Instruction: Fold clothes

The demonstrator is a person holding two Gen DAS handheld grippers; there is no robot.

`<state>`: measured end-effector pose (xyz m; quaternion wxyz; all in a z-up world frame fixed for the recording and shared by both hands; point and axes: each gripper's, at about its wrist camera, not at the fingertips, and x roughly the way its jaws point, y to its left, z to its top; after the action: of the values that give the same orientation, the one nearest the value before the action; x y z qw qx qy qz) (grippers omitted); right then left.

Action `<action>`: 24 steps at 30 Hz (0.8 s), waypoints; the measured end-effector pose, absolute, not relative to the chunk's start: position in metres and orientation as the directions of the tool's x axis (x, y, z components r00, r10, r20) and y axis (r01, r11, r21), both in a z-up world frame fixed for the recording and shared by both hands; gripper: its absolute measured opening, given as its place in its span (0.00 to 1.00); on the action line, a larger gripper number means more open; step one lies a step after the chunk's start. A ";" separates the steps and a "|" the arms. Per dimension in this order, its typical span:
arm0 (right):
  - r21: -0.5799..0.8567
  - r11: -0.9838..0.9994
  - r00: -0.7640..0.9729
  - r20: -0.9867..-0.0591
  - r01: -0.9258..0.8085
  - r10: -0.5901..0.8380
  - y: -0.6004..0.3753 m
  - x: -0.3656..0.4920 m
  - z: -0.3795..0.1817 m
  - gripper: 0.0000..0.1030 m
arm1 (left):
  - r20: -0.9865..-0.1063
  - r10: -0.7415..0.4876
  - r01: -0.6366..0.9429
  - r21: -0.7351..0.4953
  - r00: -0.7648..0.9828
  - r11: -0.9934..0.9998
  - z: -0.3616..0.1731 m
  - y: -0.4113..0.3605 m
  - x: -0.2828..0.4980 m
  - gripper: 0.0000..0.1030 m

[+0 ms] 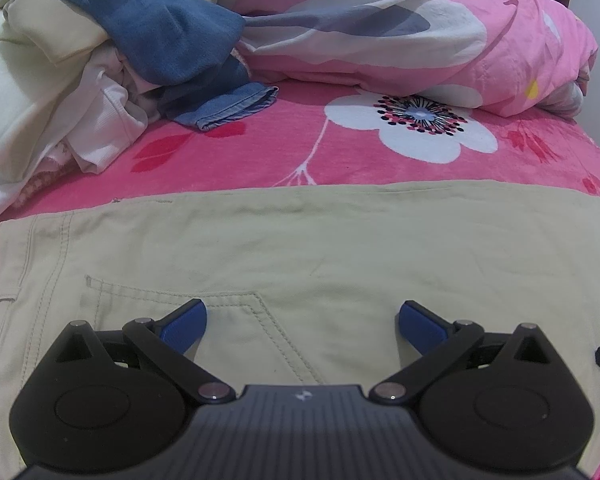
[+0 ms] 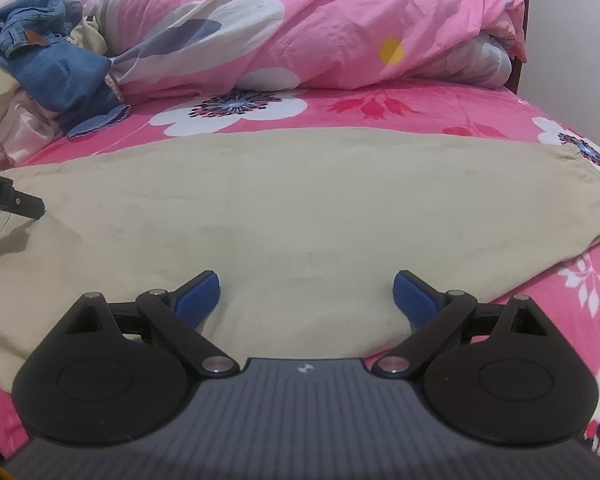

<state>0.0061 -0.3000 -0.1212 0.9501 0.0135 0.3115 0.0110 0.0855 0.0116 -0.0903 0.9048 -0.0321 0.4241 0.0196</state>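
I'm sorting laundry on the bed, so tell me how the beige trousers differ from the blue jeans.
The beige trousers lie spread flat across the near part of the bed; the blue jeans sit crumpled on the pile at the far left. The trousers lie alone, under both open grippers, left and right; the jeans are tangled with pale clothes. Both lie on the pink floral sheet.

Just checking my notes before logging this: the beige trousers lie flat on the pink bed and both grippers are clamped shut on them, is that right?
Not quite. The beige trousers do lie flat on the pink bed, but the left gripper and right gripper have their jaws wide open over the fabric, as each wrist view shows.
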 end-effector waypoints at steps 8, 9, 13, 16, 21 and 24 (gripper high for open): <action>0.022 1.000 0.809 -0.587 -0.018 0.028 -0.299 0.001 -0.123 0.92 | -0.770 0.009 -0.065 -0.041 0.637 0.997 -0.091 0.011 0.086 1.00; 0.021 1.000 0.809 -0.587 -0.018 0.027 -0.299 0.000 -0.123 0.92 | -0.771 0.009 -0.065 -0.042 0.637 0.997 -0.091 0.012 0.086 1.00; 0.017 1.000 0.811 -0.584 -0.020 0.026 -0.298 -0.003 -0.123 0.92 | -0.772 0.009 -0.065 -0.042 0.636 0.997 -0.092 0.012 0.087 1.00; 0.011 1.000 0.813 -0.582 -0.023 0.026 -0.297 -0.008 -0.122 0.92 | -0.771 0.012 -0.064 -0.037 0.636 0.997 -0.093 0.011 0.087 1.00; 0.036 0.999 0.815 -0.578 -0.021 0.038 -0.306 -0.019 -0.117 0.92 | -0.772 0.025 -0.061 -0.018 0.636 0.998 -0.094 0.008 0.087 1.00; 0.064 0.998 0.820 -0.571 -0.008 0.043 -0.316 -0.027 -0.112 0.92 | -0.771 0.031 -0.063 -0.011 0.636 0.998 -0.094 0.007 0.086 1.00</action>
<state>-0.0272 -0.3161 -0.1121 0.9534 0.0296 0.3001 0.0133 0.0864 0.0071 -0.0942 0.9043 -0.0185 0.4257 0.0260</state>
